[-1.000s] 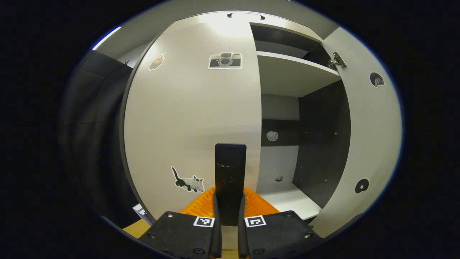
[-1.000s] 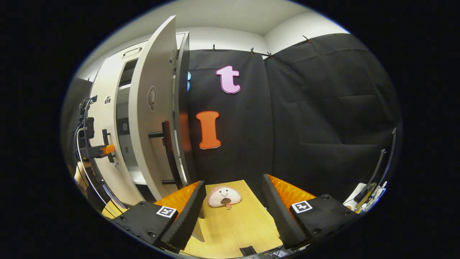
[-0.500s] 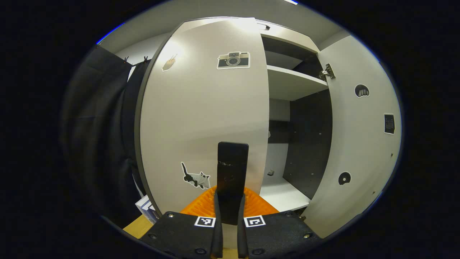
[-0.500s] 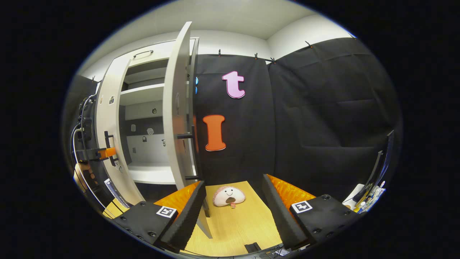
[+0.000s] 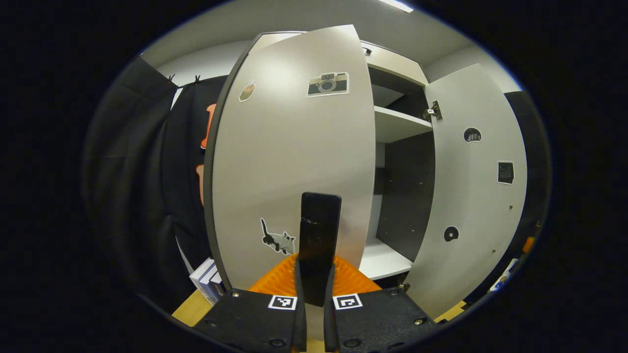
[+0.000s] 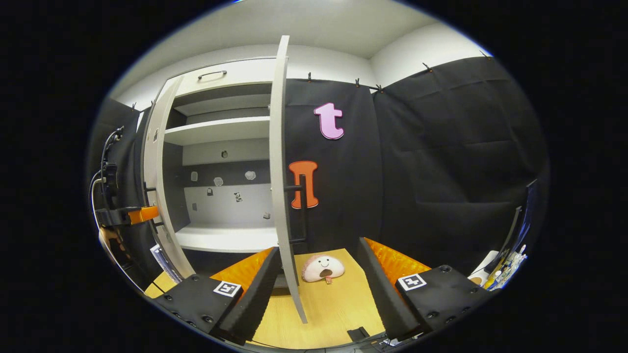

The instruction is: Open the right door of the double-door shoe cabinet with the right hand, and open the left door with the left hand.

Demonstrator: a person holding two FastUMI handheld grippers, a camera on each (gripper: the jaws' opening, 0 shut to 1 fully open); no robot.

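The shoe cabinet's left door point(image 5: 294, 162), pale with camera and cat stickers, stands swung partly open. My left gripper point(image 5: 315, 274) is shut on its black vertical handle point(image 5: 319, 230). The right door point(image 5: 473, 196) hangs wide open, baring the shelves point(image 5: 397, 122). In the right gripper view that right door point(image 6: 278, 171) shows edge-on, its black handle point(image 6: 302, 206) on the far side. My right gripper point(image 6: 316, 289) is open, near the door's lower edge and touching nothing. The left gripper point(image 6: 128, 214) and the hand holding it show at the left door point(image 6: 156, 186).
A plush toy point(image 6: 323, 267) lies on the wooden surface point(image 6: 333, 309) beyond the right door. A stack of books point(image 5: 208, 280) sits low behind the left door. Black cloth walls close in both sides. Small items point(image 6: 505, 264) stand at the far right.
The left door has swung further outward with my left gripper on its handle. The right gripper view has shifted so the right door now shows edge-on; that gripper stays open.
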